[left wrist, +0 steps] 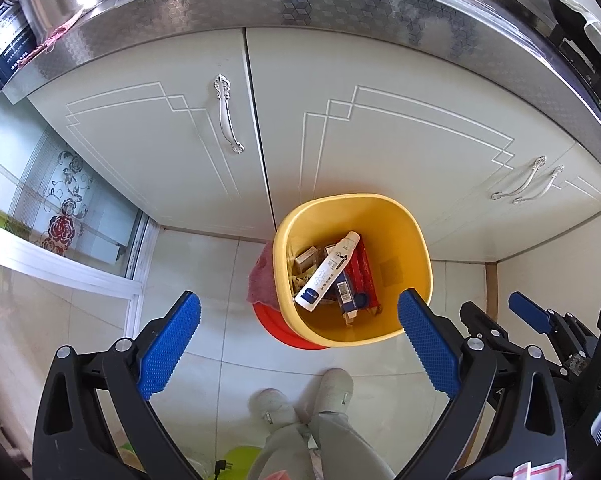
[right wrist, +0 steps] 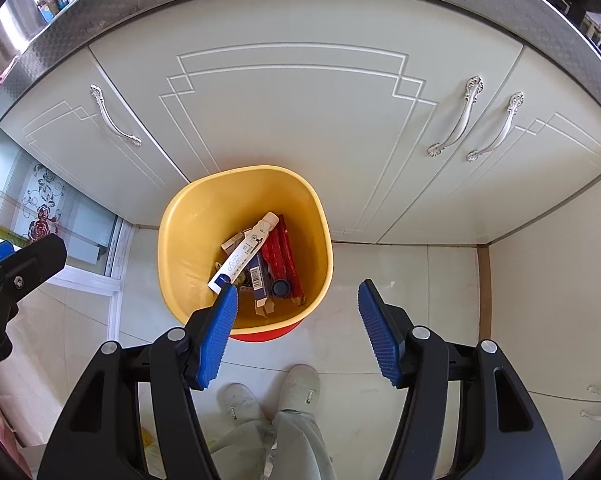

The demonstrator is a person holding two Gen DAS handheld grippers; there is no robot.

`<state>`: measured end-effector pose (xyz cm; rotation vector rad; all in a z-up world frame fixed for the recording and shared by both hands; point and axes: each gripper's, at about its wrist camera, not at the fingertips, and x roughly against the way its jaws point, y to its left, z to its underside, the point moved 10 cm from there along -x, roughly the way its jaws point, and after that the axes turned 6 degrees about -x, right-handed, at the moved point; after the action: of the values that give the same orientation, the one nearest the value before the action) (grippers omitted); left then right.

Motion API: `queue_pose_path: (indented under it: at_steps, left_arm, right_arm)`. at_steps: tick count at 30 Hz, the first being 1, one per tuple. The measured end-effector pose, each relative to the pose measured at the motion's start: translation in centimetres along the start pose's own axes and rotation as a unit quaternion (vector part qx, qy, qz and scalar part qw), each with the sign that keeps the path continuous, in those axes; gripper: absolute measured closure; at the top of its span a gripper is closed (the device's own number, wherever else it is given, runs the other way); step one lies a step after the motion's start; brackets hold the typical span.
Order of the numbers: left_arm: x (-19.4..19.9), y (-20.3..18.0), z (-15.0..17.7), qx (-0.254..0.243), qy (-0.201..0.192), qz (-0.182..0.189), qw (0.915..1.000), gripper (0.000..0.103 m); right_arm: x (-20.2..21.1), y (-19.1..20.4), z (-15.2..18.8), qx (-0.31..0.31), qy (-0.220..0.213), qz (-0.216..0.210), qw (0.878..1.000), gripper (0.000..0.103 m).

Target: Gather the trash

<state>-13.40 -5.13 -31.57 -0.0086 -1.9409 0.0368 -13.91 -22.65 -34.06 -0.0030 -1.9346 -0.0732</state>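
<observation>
While both grippers hang empty above it, the yellow bin (right wrist: 244, 248) stands on the floor against the cabinet doors (right wrist: 292, 120), placed to catch dropped trash. Inside the bin lie a white tube (right wrist: 244, 254), a red box (right wrist: 280, 256) and a small dark cap (right wrist: 280, 288). Left gripper (left wrist: 298, 332) and right gripper (right wrist: 296, 312): jaws apart, nothing between, presumably free for further pieces.

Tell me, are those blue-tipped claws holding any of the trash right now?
No, nothing is held. The left gripper and the right gripper both stand open and empty above the yellow bin, where the white tube already lies.
</observation>
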Motion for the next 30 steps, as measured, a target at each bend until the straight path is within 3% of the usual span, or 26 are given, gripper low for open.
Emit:
queue_pose_path:
  at_steps: [30]
  left_arm:
    - [-0.78,0.33,-0.62,0.008,0.006,0.002,0.9999,0.005]
  right_arm:
    - [-0.51,0.58,-0.94,0.005,0.002,-0.003,1.0,0.038]
